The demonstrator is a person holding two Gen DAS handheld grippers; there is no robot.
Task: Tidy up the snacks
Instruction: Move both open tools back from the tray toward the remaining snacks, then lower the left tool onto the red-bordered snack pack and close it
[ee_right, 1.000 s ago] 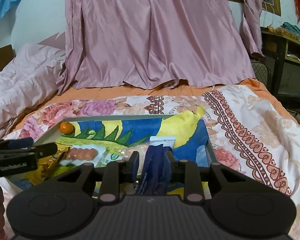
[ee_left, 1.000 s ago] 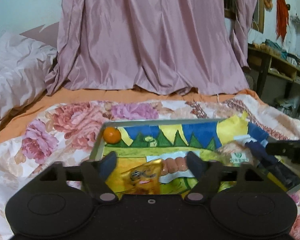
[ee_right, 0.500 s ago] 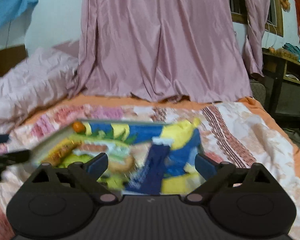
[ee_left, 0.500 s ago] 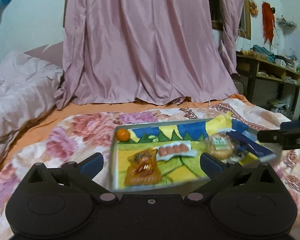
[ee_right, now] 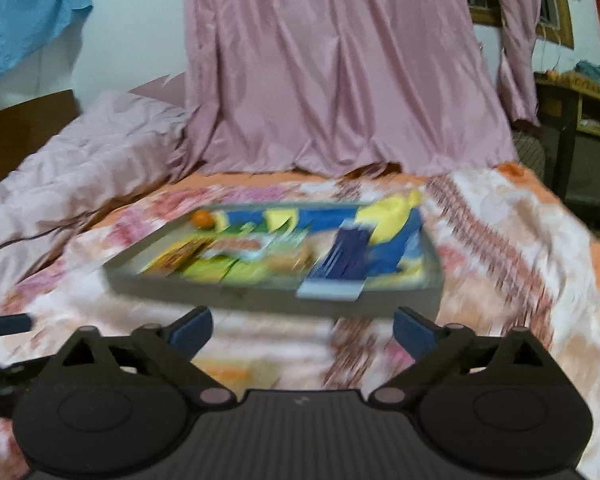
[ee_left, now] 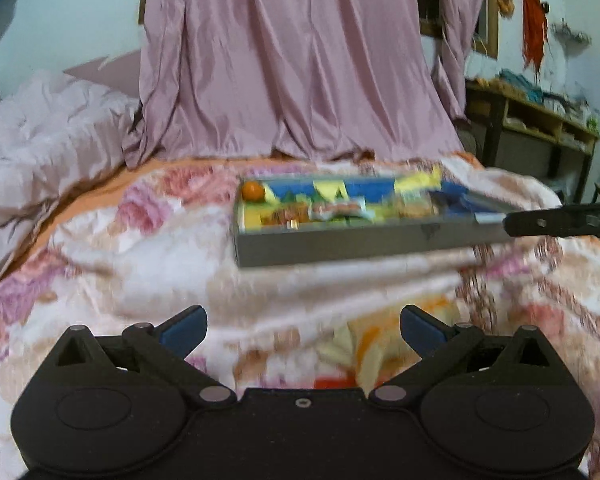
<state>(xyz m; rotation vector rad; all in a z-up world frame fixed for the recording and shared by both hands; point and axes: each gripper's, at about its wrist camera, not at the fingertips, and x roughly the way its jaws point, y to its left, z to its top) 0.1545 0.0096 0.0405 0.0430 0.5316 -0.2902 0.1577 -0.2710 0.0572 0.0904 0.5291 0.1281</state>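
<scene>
A grey tray with a colourful lining lies on the floral bedspread. In it are a small orange at the far left corner, an orange snack packet, a sausage pack, a round pastry and a dark blue packet whose near end juts over the front rim. My left gripper is open and empty, well short of the tray. My right gripper is open and empty just before the tray's front wall. Both views are motion-blurred.
The floral bedspread covers the bed; a crumpled pink quilt lies at the left. A pink curtain hangs behind. Wooden shelves stand at the right. The right gripper's arm shows in the left wrist view.
The left gripper let go of the orange snack packet and the right gripper let go of the dark blue packet. Both opened wide and pulled back from the tray toward the near side.
</scene>
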